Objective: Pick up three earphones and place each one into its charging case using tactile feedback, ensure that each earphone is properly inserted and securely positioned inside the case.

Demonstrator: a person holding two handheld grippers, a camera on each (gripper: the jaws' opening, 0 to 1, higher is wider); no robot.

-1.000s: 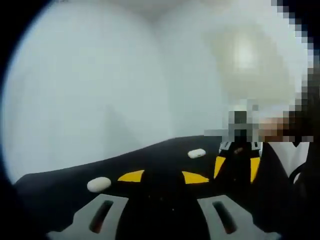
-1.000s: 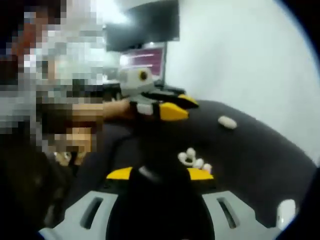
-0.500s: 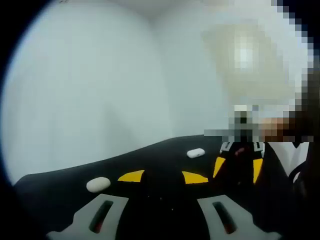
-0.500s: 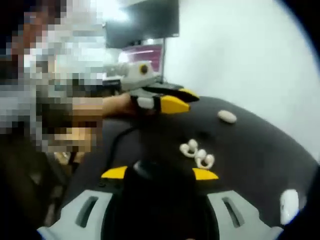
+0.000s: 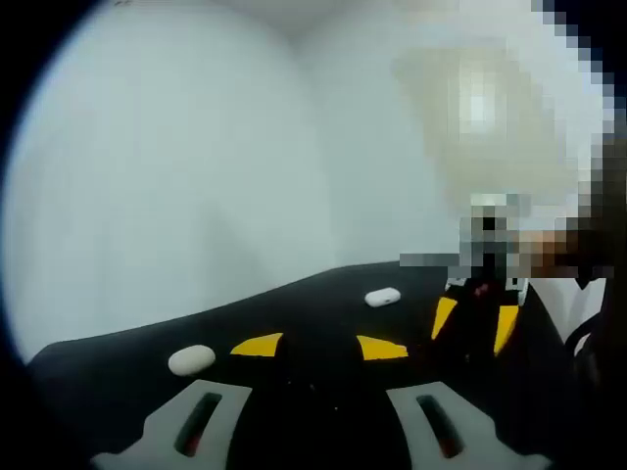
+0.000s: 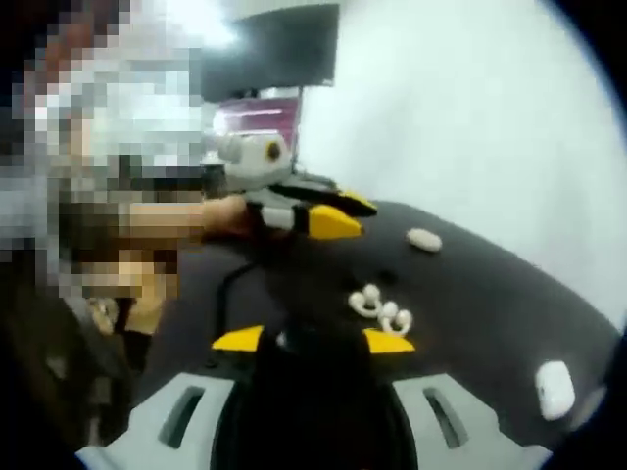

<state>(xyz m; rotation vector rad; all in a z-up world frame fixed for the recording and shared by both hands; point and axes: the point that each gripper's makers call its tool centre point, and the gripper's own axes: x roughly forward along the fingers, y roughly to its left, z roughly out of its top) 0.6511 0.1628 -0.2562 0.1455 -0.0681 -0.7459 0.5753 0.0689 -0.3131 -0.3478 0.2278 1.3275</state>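
Three white earphones (image 6: 380, 308) lie in a small cluster on the black table (image 6: 470, 294), just beyond my right gripper (image 6: 313, 341). Its yellow-tipped jaws stand open, with only a dark blur between them. One white charging case (image 6: 424, 239) lies farther off and another (image 6: 554, 389) at the near right. In the left gripper view, my left gripper (image 5: 319, 347) hovers open over the table, one case (image 5: 192, 359) by its left jaw and one case (image 5: 382, 297) ahead. The right gripper (image 5: 475, 321) enters from the right, jaws apart. The left gripper (image 6: 312, 217) shows beyond the earphones.
A person's hand (image 6: 176, 220) holds the left gripper at the table's far side. A dark cable (image 6: 230, 284) runs across the table. A monitor (image 6: 265, 113) stands behind, and a pale wall (image 5: 196, 176) backs the table.
The right gripper has shifted a little, so the earphones and the near-right case sit differently in its view. The left gripper view has barely changed, and the cases lie where they were.
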